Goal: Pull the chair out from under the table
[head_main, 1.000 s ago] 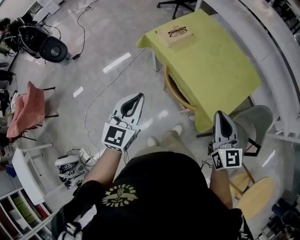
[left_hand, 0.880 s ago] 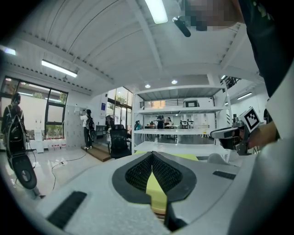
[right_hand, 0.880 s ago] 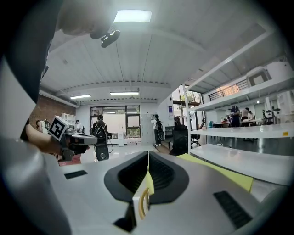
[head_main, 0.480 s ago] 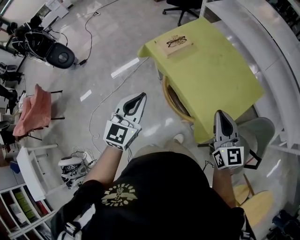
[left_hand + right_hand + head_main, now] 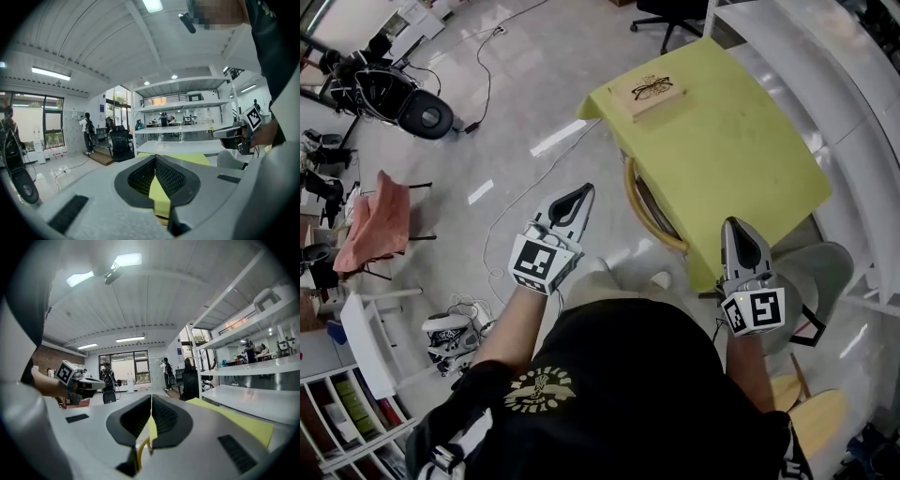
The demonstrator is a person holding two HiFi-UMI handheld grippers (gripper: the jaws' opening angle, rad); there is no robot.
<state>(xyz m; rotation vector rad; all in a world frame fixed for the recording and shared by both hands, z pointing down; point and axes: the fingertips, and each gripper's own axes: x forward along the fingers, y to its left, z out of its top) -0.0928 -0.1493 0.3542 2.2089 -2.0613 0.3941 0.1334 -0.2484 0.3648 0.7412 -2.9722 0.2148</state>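
Note:
The chair (image 5: 645, 208) has a curved wooden back and stands pushed under the yellow-green table (image 5: 722, 141), with only its back rim showing. My left gripper (image 5: 581, 191) is shut and empty, held over the floor just left of the chair back. My right gripper (image 5: 740, 227) is also shut and empty, at the table's near corner. In the left gripper view the shut left gripper (image 5: 155, 160) points at the table (image 5: 187, 158). In the right gripper view a strip of the chair's wooden rim (image 5: 140, 451) shows below the shut right gripper (image 5: 151, 400).
A wooden box with glasses (image 5: 652, 73) lies on the table's far end. A grey chair (image 5: 820, 272) and a wooden stool (image 5: 811, 422) stand at the right, below white shelving (image 5: 825, 75). Cables, a floor device (image 5: 450, 333) and a red-draped chair (image 5: 370, 225) are at the left.
I have moved closer to the table, and both grippers have come nearer the chair back and the table corner. Both stay shut and empty.

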